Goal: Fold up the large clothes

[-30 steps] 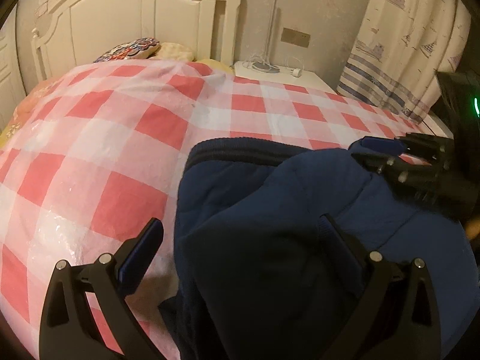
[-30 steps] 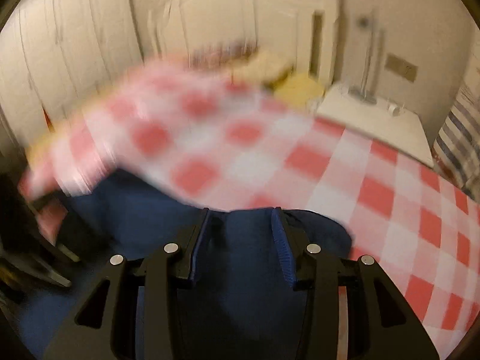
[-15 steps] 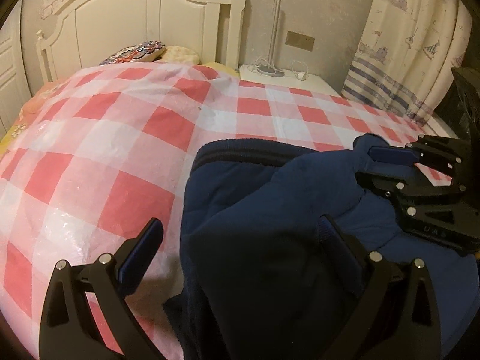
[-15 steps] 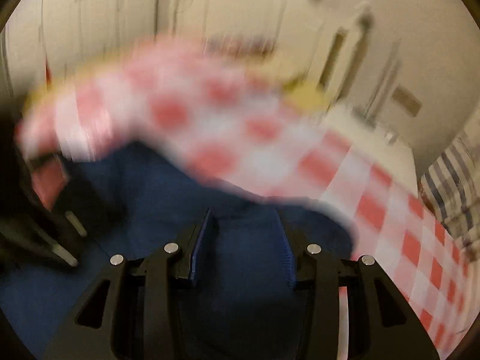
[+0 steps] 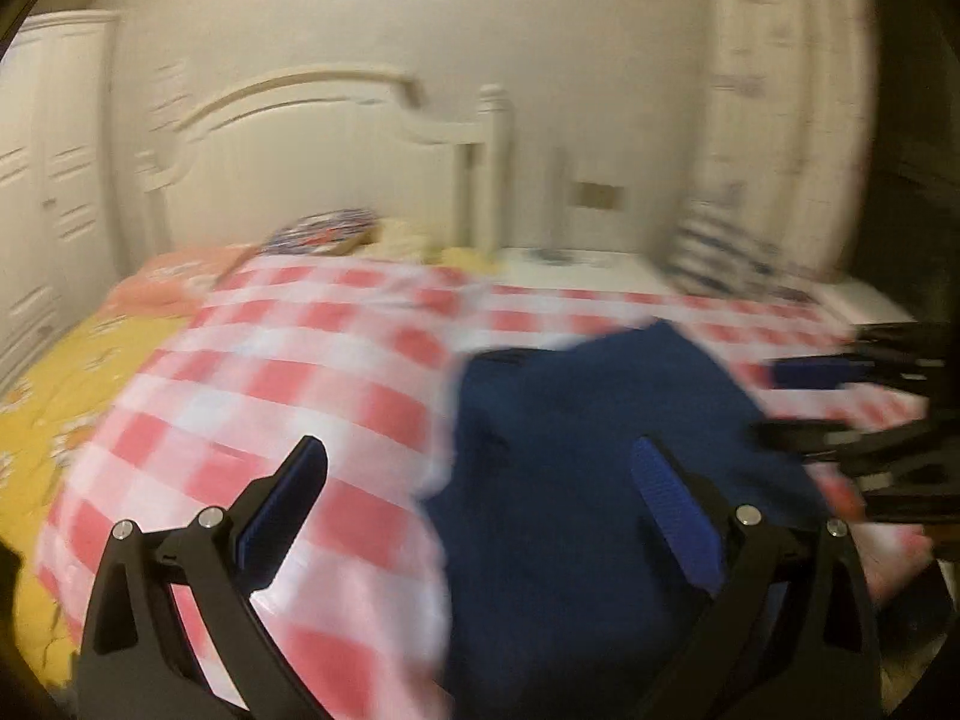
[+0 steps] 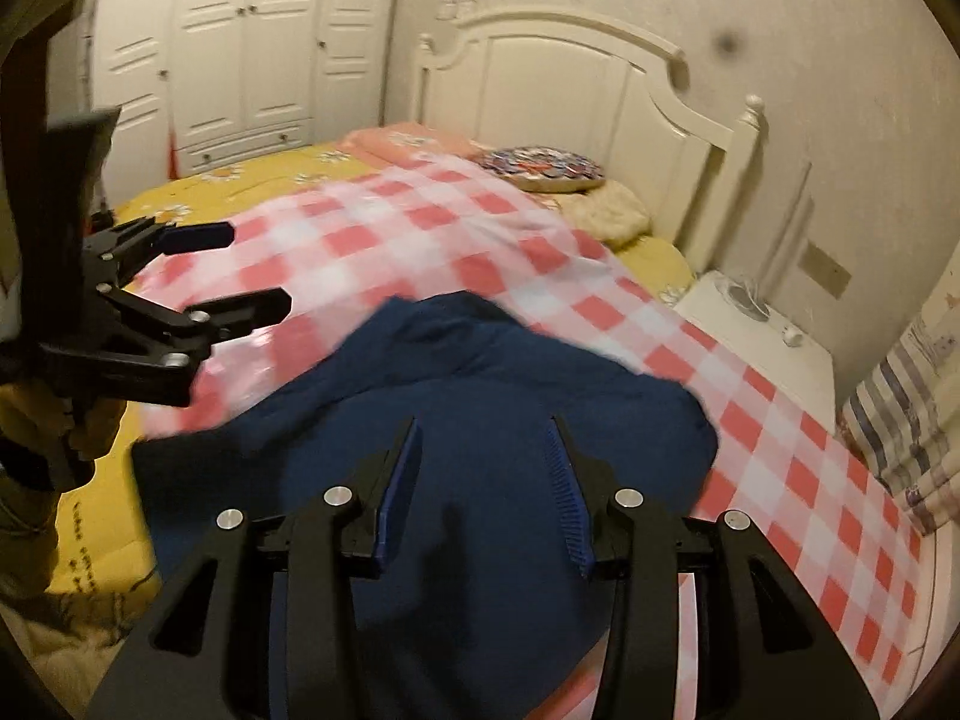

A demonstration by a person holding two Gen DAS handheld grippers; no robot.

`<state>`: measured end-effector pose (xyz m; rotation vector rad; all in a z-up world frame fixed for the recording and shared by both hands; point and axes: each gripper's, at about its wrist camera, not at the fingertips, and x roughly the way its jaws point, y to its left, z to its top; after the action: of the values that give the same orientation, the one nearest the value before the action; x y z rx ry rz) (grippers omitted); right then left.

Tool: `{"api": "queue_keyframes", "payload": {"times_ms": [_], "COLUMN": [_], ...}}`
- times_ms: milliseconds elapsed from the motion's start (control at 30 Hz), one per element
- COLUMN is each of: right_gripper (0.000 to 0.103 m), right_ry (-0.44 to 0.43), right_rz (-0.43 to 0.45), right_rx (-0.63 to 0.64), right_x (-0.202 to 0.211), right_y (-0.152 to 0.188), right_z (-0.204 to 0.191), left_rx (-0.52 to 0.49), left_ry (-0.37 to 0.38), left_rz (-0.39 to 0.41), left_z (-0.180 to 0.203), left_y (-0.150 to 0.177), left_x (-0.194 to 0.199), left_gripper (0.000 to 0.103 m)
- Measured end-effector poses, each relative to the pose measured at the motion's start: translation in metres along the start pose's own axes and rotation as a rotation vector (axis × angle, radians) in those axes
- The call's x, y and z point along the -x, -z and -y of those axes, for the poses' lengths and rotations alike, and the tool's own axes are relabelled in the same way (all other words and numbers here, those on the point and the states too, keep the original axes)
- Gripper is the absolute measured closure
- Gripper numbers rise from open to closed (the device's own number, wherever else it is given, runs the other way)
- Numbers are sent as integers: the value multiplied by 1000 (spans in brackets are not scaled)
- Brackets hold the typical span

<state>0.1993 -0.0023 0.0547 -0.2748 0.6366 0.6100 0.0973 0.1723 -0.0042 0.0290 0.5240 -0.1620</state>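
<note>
Navy-blue soft fabric garment (image 6: pixel 480 384): lying bunched and lumpy on the pink-and-white checked glossy sheet (image 6: pixel 420 228) that is covering the bed, near its front edge, with neither gripper touching it.
Left gripper (image 5: pixel 480 480): hanging above the sheet and the garment's left edge with its jaws standing wide, nothing between them.
Right gripper (image 6: pixel 483 468): hovering over the middle of the garment, jaws standing at a narrow gap, apparently pinching no cloth.
Risk: I'm judging the fold is sitting loose, so the heap may be slumping open or sliding.
Cause: the sheet is looking slick, and the thick fabric is puffing up instead of lying flat; a grab at the top layer alone could be dragging the whole bundle toward the bed's edge.
Second risk: a wide grab may be catching the sheet along with the cloth.
Left wrist view: smeared by motion, showing the right gripper (image 5: pixel 840 402) side-on, with checked sheet showing in its gap.
Right wrist view: sharper, giving the garment's full outline, the left gripper (image 6: pixel 240 270) gaping over the sheet, the yellow flowered bedspread (image 6: pixel 240 174) and the white panelled wardrobe (image 6: pixel 240 48).
</note>
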Motion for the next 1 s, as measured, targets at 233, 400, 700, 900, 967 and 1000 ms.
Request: {"api": "queue_keyframes", "payload": {"times_ms": [233,400,700,900,967,1000], "right_gripper": [57,56,57,56,56,56], "right_ry": [63,29,82,69,77,80], "right_rz": [-49,-37,8,15,10,11], "right_rx": [65,8,18,-69,-48,-44], "right_x": [-19,-24,24,9,7,6], "right_y": [59,66,68,101,100,100], "right_z": [-36,-30,-41,-36,-37,-38], "left_rx": [-25,46,61,63,66,66], "left_ry": [45,72,73,69,70,72], "left_rz": [-166,-170,-155,-154,-154,-153], "left_z": [29,20,17,17,17,17], "left_y": [74,83,87,91,93,93], "left_x": [-43,-48,-43,-42,-41,-41], "left_gripper": [2,2,2,2,2,2]}}
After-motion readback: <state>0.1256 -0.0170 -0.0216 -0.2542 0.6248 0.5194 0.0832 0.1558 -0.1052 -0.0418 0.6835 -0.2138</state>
